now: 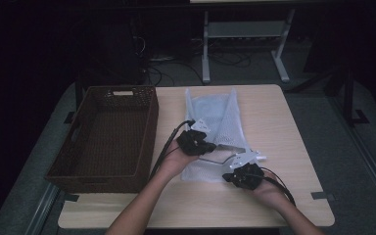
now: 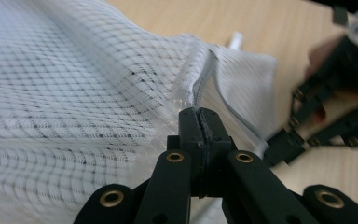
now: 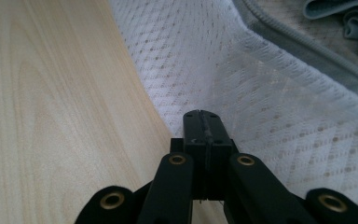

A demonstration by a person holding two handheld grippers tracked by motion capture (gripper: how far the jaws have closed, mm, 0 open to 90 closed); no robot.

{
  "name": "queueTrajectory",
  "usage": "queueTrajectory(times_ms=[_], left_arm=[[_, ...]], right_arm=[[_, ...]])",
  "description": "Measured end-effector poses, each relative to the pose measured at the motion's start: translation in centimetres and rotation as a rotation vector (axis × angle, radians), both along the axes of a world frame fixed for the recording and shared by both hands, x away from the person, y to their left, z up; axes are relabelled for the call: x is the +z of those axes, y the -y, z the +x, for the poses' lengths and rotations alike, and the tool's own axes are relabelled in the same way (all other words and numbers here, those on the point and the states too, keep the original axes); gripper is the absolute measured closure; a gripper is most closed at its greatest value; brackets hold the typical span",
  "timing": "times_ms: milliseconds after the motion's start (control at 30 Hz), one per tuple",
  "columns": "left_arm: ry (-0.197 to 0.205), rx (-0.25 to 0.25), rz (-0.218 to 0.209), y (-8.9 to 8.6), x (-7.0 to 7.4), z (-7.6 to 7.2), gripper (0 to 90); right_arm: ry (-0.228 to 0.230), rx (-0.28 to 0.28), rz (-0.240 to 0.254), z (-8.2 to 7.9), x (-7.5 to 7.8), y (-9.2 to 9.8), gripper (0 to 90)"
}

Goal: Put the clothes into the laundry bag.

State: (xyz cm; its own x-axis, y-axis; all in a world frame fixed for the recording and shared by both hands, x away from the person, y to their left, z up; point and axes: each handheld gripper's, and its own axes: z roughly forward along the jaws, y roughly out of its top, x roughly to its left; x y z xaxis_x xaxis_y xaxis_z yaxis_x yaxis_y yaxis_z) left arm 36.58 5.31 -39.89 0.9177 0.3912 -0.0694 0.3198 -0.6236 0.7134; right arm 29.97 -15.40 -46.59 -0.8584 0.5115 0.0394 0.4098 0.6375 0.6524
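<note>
Gripping: both claws clenched on the white mesh laundry bag [image 1: 214, 128] lying on the wooden table [image 1: 274, 122].
Left gripper [image 2: 200, 122]: jaws pressed together on the mesh right at the zipper [image 2: 199, 86] — fabric bunches just ahead of its tips.
Right gripper [image 3: 202, 122]: jaws pinched on the bag's edge, bare table to its left.
Wicker basket [image 1: 105, 137]: beside the left gripper — apart from the bag.
</note>
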Motion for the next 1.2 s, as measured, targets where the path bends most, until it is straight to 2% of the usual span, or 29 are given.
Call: queueTrajectory(times_ms=[100,133,233,433,567,633,700,833,967,1100,1200], left_arm=[[-0.016,-0.027,0.036,0.3,-1.0,-0.8,90.0],[-0.024,-0.033,0.043,0.4,-1.4,-0.9,90.0],[-0.048,-0.047,0.071,0.6,-2.4,-0.9,89.9],[-0.082,-0.040,0.092,1.0,-4.3,-0.8,89.4],[-0.105,-0.030,0.055,0.6,-4.7,-0.5,87.9],[-0.116,-0.020,0.033,0.4,-4.6,-0.4,83.9],[-0.116,-0.005,0.014,0.1,-4.5,-0.5,77.8],[-0.110,0.018,-0.004,-0.6,-3.9,-0.8,63.4],[-0.106,0.049,-0.038,-1.6,-3.4,-1.3,51.0],[-0.123,0.059,-0.062,-2.7,-3.4,-1.9,40.2],[-0.122,0.071,-0.070,-3.4,-3.4,-2.5,34.0]], right_arm=[[-0.005,-0.001,0.004,0.0,0.0,0.1,90.0],[-0.022,-0.005,0.013,0.0,0.0,0.1,90.0],[-0.025,-0.008,0.017,0.0,0.0,0.2,90.0],[-0.026,-0.005,0.015,-0.1,0.0,0.1,90.0],[-0.028,-0.001,0.014,-0.1,0.0,0.2,89.5],[-0.034,0.003,0.016,-0.1,0.1,0.2,83.8],[-0.029,0.000,0.011,-0.1,0.1,0.3,80.4],[-0.028,-0.002,0.031,-0.1,0.5,0.7,70.6],[-0.022,-0.010,0.037,-0.2,0.7,0.8,56.3],[-0.014,-0.012,0.045,-0.2,0.8,1.0,48.6],[-0.016,-0.005,0.058,-0.3,1.0,1.2,46.1]])
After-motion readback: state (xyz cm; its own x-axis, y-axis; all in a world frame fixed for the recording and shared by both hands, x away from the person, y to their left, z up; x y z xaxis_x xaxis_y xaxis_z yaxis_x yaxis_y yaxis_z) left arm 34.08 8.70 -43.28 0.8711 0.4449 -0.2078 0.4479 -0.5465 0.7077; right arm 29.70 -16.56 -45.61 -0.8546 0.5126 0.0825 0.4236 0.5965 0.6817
